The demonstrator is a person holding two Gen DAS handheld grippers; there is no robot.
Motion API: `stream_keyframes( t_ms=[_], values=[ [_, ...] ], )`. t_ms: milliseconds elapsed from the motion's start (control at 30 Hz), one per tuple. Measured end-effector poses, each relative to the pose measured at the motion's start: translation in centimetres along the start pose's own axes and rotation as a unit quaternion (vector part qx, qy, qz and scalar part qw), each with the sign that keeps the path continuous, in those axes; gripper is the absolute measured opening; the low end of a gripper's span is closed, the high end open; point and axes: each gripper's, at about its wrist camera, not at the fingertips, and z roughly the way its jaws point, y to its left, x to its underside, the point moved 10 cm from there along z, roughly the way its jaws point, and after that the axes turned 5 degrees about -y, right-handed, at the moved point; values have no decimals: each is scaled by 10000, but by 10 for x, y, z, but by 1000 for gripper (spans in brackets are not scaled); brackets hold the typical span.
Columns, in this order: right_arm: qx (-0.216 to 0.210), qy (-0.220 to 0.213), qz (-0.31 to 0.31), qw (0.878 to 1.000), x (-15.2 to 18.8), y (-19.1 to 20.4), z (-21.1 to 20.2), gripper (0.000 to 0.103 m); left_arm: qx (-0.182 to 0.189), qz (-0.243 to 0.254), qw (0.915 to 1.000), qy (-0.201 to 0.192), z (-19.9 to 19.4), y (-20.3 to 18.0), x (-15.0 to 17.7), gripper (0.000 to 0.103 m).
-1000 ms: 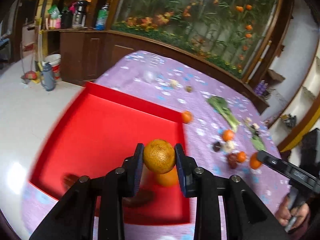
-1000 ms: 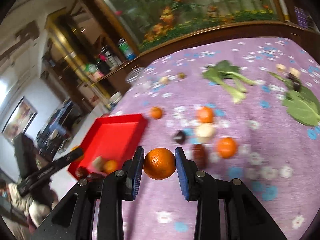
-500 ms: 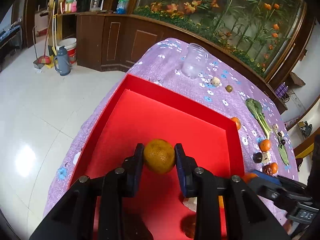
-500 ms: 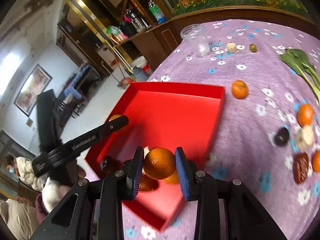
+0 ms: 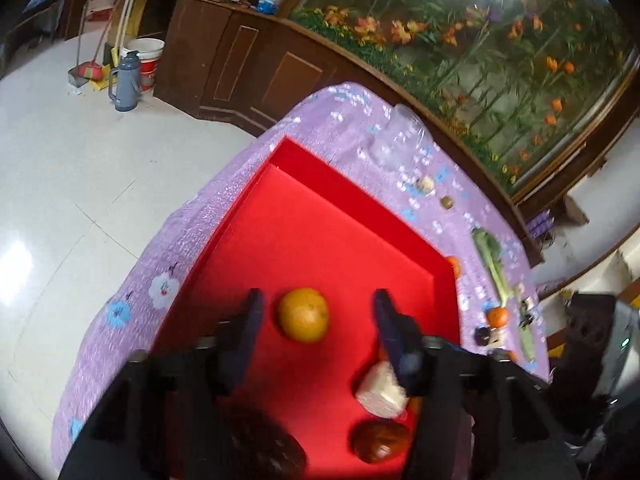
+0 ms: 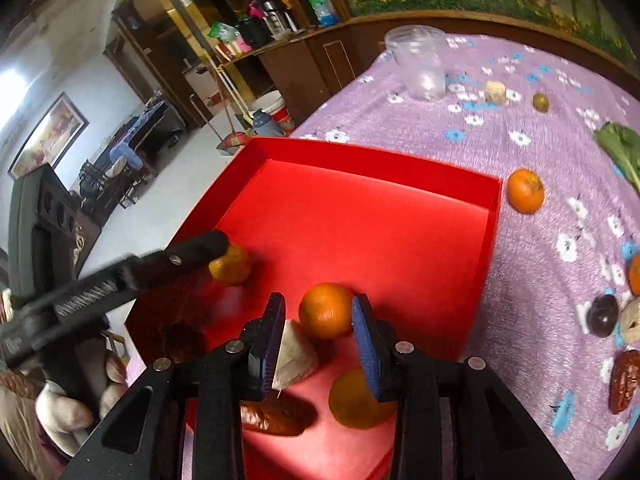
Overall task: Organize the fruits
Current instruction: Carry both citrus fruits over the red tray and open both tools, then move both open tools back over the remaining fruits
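- Your left tool (image 5: 316, 316) is opening; the yellow orange (image 5: 303, 314) sits loose between its jaws, touching neither pad, on the red tray (image 5: 332, 240) floor.
- Your right tool (image 6: 320, 320) is opening too; its orange (image 6: 326, 310) lies between the jaws with gaps on both sides, in the tray's near corner.
- Beside it: a white wedge (image 6: 296, 354), another orange (image 6: 356, 400).
- One orange (image 6: 525, 191) is on the bench (image 6: 540, 120), just outside the tray.

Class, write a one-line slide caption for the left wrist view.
Left gripper, jaws opening, frees an orange into the red tray on the purple flowered cloth.
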Motion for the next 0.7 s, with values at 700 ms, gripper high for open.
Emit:
stream_keyframes(
  t_ms=[700],
  values=[
    [567,-1551,1017,9810,32,-118,-167,54,1090,522,9926,-73,-64,-147,56,73]
  ],
)
